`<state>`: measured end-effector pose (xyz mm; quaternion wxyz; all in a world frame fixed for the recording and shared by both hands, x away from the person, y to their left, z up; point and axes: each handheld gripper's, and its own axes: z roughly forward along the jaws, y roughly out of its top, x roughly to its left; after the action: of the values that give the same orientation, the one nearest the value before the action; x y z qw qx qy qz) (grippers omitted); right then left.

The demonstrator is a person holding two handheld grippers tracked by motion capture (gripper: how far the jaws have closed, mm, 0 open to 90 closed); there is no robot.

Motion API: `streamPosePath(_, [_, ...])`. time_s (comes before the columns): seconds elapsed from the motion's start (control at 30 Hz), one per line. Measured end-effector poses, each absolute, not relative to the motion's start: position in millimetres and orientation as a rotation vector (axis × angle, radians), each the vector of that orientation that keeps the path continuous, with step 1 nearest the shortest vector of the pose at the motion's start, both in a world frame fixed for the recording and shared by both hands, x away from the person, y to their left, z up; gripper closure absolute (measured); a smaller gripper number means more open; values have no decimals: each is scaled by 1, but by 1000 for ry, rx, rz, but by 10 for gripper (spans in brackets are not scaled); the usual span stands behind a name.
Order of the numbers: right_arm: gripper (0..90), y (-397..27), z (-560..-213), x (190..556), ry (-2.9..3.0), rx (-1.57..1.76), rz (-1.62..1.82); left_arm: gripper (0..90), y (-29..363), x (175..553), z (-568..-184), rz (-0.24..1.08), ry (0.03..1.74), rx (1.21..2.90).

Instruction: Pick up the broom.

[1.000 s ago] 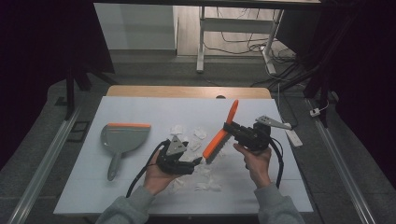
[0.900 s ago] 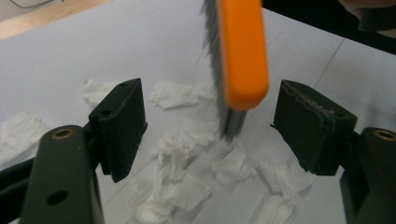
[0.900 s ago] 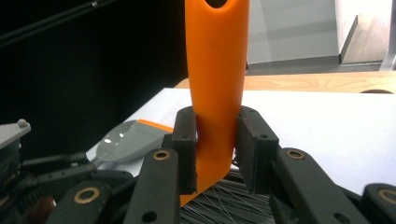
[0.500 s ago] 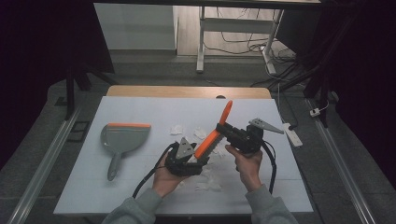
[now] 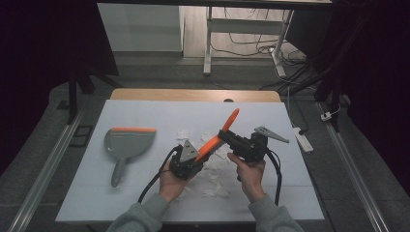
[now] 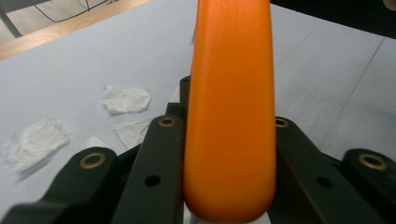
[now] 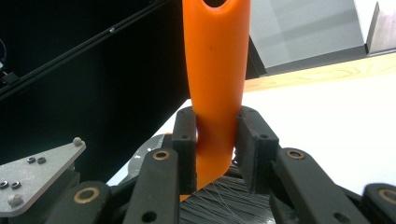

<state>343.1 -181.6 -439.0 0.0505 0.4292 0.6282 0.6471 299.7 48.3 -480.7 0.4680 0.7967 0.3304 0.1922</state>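
- An orange-handled brush is held above the middle of the white surface, tilted, with its handle tip pointing toward about 1 o'clock in the high view.
- The left tool has just been closing; in the left gripper view its two black jaws now press on either side of the broad orange handle, pinching it.
- The right tool is clamped on the brush as well: in the right gripper view its pads sit against both sides of the narrow orange neck, with pale bristles showing just below the jaws.
- In the high view the left tool grips the lower end of the brush at about 7 o'clock, and the right tool grips farther up it.
- Torn scraps of white paper lie scattered on the surface beneath and around both hands.
- A grey dustpan with an orange edge lies flat at about 9 o'clock from the hands, well apart from them.
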Motion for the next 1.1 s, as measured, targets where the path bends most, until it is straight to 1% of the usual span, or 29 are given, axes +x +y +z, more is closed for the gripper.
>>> streamPosePath(0.13, [700,-182,-437,342,1941,1300,1972,797,53,299,-477,473,775,1994])
streamPosePath(0.2, [683,-182,-436,343,1971,1283,1960,799,56,300,-475,466,766,2014])
streamPosePath(0.23, [655,-182,-436,344,1983,1274,1950,799,58,300,-475,469,765,2028])
streamPosePath(0.3, [535,-182,-435,344,2010,1216,1923,800,64,302,-473,462,771,2052])
streamPosePath(0.37, [453,-183,-432,344,2062,1144,1884,800,72,303,-472,463,777,2075])
streamPosePath(0.43, [421,-184,-429,344,2118,1066,1837,800,79,301,-469,484,778,2093])
streamPosePath(0.53, [376,-186,-424,342,2199,952,1724,800,90,300,-464,473,770,2101])
streamPosePath(0.6, [360,-190,-422,343,2245,919,1667,800,92,300,-462,469,766,2107])
streamPosePath(0.67, [361,-194,-421,343,2259,902,1640,799,99,301,-456,441,758,2129])
streamPosePath(0.83, [369,-204,-419,341,2307,845,1536,799,106,301,-451,428,751,2149])
streamPosePath(0.97, [355,-204,-411,335,2356,752,1431,800,112,300,-444,410,721,2215])
streamPosePath(1.1, [353,-201,-406,330,2397,684,1394,799,108,299,-443,382,686,2279])
